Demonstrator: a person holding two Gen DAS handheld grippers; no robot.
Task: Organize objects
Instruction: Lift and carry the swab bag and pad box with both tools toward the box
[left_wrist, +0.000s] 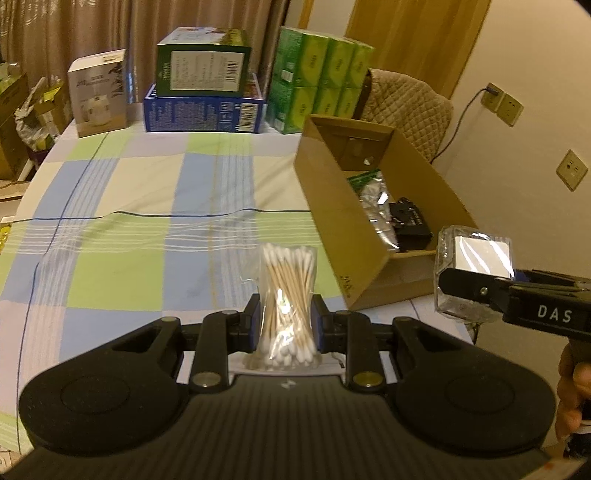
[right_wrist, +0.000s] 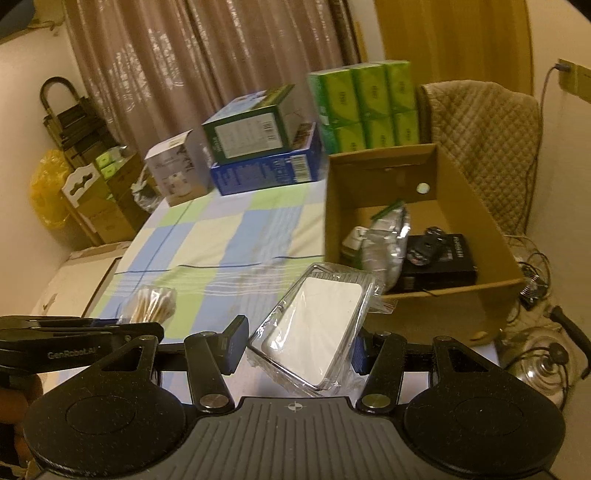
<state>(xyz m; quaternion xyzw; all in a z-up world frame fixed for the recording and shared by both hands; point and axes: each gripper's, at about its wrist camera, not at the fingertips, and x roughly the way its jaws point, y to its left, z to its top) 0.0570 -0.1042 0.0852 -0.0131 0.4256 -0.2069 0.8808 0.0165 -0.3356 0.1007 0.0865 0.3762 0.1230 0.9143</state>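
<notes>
My left gripper (left_wrist: 286, 314) is shut on a clear bag of cotton swabs (left_wrist: 288, 295), held upright above the checked tablecloth (left_wrist: 147, 221). The bag also shows in the right wrist view (right_wrist: 151, 302). My right gripper (right_wrist: 299, 339) is shut on a clear plastic-wrapped case with a white card inside (right_wrist: 314, 328), held tilted above the table near the open cardboard box (right_wrist: 495, 236). The case also shows in the left wrist view (left_wrist: 474, 258), to the right of the box (left_wrist: 332, 206). The box holds a foil packet (right_wrist: 388, 243) and a black item (right_wrist: 439, 258).
Stacked at the table's far edge are a white box (left_wrist: 98, 92), a blue box (left_wrist: 203, 110) with a green box (left_wrist: 203, 66) on top, and a green multipack (left_wrist: 321, 81). A quilted chair (right_wrist: 484, 147) stands behind the cardboard box. Cartons and clutter lie left of the table.
</notes>
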